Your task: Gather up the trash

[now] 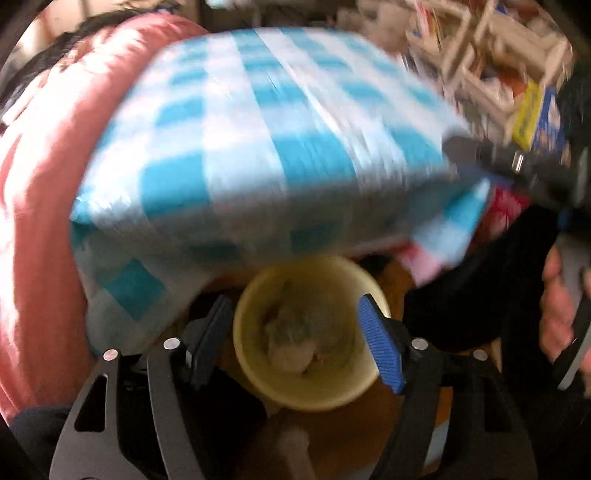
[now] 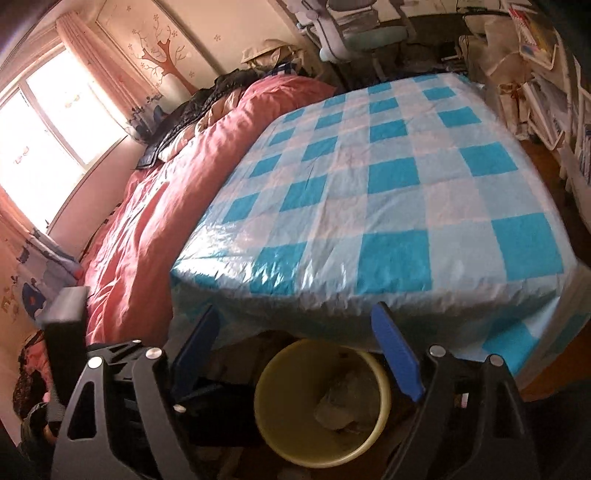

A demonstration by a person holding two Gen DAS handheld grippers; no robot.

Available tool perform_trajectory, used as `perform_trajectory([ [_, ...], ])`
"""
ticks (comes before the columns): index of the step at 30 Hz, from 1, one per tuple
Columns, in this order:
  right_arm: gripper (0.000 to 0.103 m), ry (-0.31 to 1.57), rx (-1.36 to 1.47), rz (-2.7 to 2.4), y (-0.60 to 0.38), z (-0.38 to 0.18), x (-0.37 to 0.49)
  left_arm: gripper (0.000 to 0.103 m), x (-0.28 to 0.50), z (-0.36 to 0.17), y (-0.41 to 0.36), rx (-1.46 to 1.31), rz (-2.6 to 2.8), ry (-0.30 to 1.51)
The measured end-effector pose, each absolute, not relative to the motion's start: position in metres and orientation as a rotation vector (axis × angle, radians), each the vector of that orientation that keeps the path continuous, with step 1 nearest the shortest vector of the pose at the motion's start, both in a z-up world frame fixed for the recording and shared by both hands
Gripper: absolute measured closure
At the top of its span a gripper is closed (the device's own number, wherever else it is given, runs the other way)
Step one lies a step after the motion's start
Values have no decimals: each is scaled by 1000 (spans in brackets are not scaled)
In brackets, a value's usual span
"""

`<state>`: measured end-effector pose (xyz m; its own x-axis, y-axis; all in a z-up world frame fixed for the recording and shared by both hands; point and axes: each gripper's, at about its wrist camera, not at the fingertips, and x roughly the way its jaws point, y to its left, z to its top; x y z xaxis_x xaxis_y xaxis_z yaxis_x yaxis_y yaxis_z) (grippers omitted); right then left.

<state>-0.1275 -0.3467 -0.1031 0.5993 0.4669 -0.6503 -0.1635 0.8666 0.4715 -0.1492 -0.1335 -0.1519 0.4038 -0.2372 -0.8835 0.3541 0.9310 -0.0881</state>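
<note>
Pink bedding (image 2: 147, 206) fills the left of the right-wrist frame; checked plastic sheet (image 2: 388, 192) covers the centre; lower centre, a yellow bin (image 2: 321, 406) holds crumpled trash (image 2: 340, 402), probably light, soft, best pinched at a fold; both left gripper (image 1: 295, 339) and right gripper (image 2: 295, 354) hover spread apart, empty.

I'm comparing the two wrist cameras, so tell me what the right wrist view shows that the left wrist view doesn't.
Only the right wrist view shows the bright window with pink curtains and the pale office chair. Only the left wrist view shows the other black gripper by the table corner, and a hand at the right edge. Both show the blue-and-white checked plastic table cover, the pink quilt, and the round yellow bin holding crumpled trash, framed by open fingers.
</note>
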Motion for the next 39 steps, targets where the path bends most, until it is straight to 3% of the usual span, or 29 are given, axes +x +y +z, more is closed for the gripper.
perform_trajectory([
  [5, 15, 817, 293, 298, -344, -88, -105, 16, -135, -113, -113, 13, -250, 853],
  [11, 9, 787, 155, 202, -340, -77, -49, 12, -82, -82, -104, -38, -174, 734],
  [18, 9, 805, 128, 106, -344, -87, 16, 10, 1, -70, -109, -27, -136, 714],
  [26, 9, 776, 155, 76, -345, -86, 34, 10, 75, -83, -109, -52, -115, 740],
  [39, 8, 716, 95, 58, -343, -77, 51, 7, 109, -93, -122, -57, -92, 741],
])
